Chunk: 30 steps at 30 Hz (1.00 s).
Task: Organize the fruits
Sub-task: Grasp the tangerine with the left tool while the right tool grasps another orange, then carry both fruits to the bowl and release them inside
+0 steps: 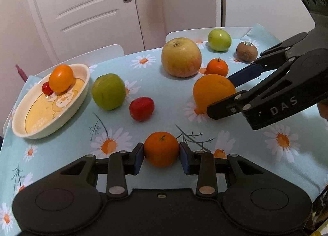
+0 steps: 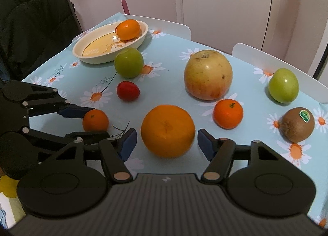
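Note:
My left gripper (image 1: 161, 155) is shut on a small mandarin (image 1: 161, 148) low over the cloth; in the right wrist view the mandarin (image 2: 95, 120) sits between the left gripper's fingers (image 2: 76, 111). My right gripper (image 2: 167, 143) is open, its jaws on either side of a large orange (image 2: 167, 131) with small gaps; the same orange (image 1: 213, 92) shows in the left wrist view. A cream dish (image 1: 20, 125) at the left holds an orange fruit (image 1: 61, 78) and a small red one (image 1: 47, 88).
On the daisy-print cloth (image 1: 71, 133) lie a green apple (image 1: 108, 91), a red fruit (image 1: 141, 108), a big yellow apple (image 1: 181, 57), a second mandarin (image 1: 217, 67), another green apple (image 1: 219, 39) and a kiwi (image 1: 246, 50). White chair backs (image 2: 266, 57) stand behind the table.

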Motion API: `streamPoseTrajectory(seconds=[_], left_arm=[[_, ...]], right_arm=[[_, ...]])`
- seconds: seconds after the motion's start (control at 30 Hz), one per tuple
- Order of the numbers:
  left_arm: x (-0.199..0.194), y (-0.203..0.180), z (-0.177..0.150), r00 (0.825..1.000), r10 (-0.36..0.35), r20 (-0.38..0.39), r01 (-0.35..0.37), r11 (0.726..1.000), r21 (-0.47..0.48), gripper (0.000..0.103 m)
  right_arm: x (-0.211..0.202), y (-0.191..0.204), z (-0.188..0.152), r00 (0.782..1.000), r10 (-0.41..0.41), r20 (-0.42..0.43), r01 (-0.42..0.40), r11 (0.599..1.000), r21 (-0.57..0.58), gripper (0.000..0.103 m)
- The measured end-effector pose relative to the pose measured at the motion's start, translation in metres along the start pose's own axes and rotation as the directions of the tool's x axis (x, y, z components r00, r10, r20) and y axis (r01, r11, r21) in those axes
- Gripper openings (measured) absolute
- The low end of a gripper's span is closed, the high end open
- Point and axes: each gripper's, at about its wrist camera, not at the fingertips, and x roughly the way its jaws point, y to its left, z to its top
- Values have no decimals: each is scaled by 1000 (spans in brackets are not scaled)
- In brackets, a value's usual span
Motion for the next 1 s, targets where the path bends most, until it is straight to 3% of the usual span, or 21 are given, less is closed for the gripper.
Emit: streamPoseTrajectory(seconds=[0.53, 1.0], left_arm=[[-26, 18, 3, 999, 39, 27, -37, 995, -90, 40], [-95, 65, 23, 987, 132, 90, -117, 980, -161, 40]], right_arm=[[-8, 7, 8, 1000, -22, 5, 22, 999, 49, 74], [-64, 52, 67, 994, -55, 93, 42, 990, 134, 74]])
